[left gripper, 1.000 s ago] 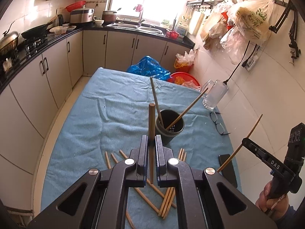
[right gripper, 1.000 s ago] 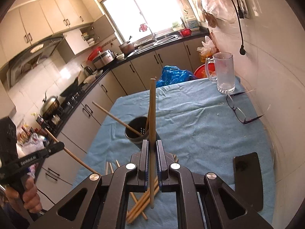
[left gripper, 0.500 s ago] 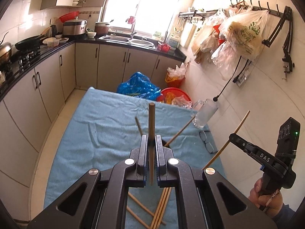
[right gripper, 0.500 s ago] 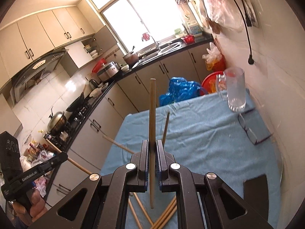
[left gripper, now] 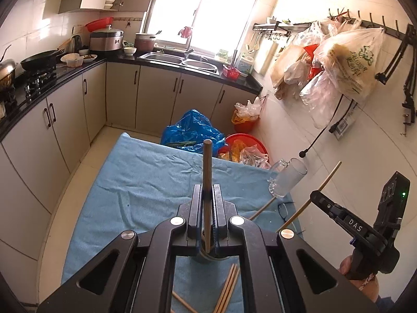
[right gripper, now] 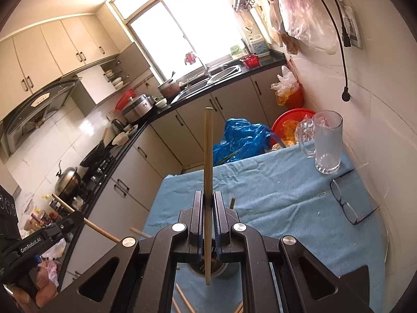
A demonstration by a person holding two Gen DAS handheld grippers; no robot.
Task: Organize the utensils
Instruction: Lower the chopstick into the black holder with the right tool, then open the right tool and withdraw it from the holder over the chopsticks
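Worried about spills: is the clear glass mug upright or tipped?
Upright: the clear glass mug stands mouth-up on the blue cloth.

Sunlit bright sliding window (left gripper: 206,13) above a steel double sink (left gripper: 179,61); black L-shaped worktop (left gripper: 39,83) over beige cabinets (left gripper: 156,99); white tiled walls (left gripper: 312,130).

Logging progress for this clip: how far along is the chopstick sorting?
Partway. Done: at least two chopsticks lean in the dark holder. In hand: the left hand-held gripper and right hand-held gripper each clamp one chopstick upright over the holder. Left: several loose chopsticks lie on the blue cloth.
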